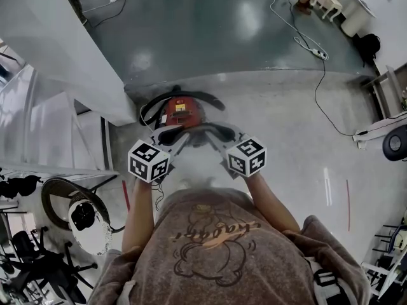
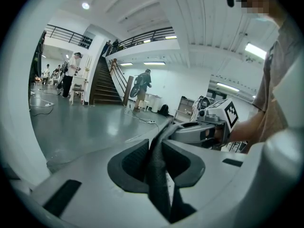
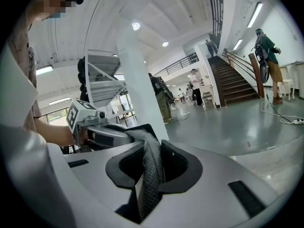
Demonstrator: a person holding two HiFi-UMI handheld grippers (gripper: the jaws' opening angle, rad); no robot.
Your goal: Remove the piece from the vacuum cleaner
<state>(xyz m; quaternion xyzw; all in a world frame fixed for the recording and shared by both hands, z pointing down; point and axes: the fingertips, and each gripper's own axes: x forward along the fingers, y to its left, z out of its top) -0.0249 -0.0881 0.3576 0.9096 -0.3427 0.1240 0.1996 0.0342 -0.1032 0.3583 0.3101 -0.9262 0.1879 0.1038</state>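
Observation:
A red vacuum cleaner [image 1: 182, 112] with a black hose [image 1: 191, 96] looped round it stands on the floor in front of me. Just above it I hold a dark mesh piece [image 1: 194, 132] stretched between both grippers. My left gripper [image 1: 178, 142] is shut on one end, where the mesh [image 2: 159, 175] runs up between its pads. My right gripper [image 1: 213, 140] is shut on the other end of the mesh [image 3: 151, 172]. Each gripper view shows the other gripper close by: the right gripper [image 2: 209, 129] and the left gripper [image 3: 97, 133].
A white pillar [image 1: 57, 37] rises at the left. A cable with a power strip [image 1: 316, 53] crosses the glossy floor at the far right. A round fan [image 1: 82, 215] and black chairs [image 1: 32, 259] stand at my lower left. A staircase [image 2: 102, 87] and people lie far off.

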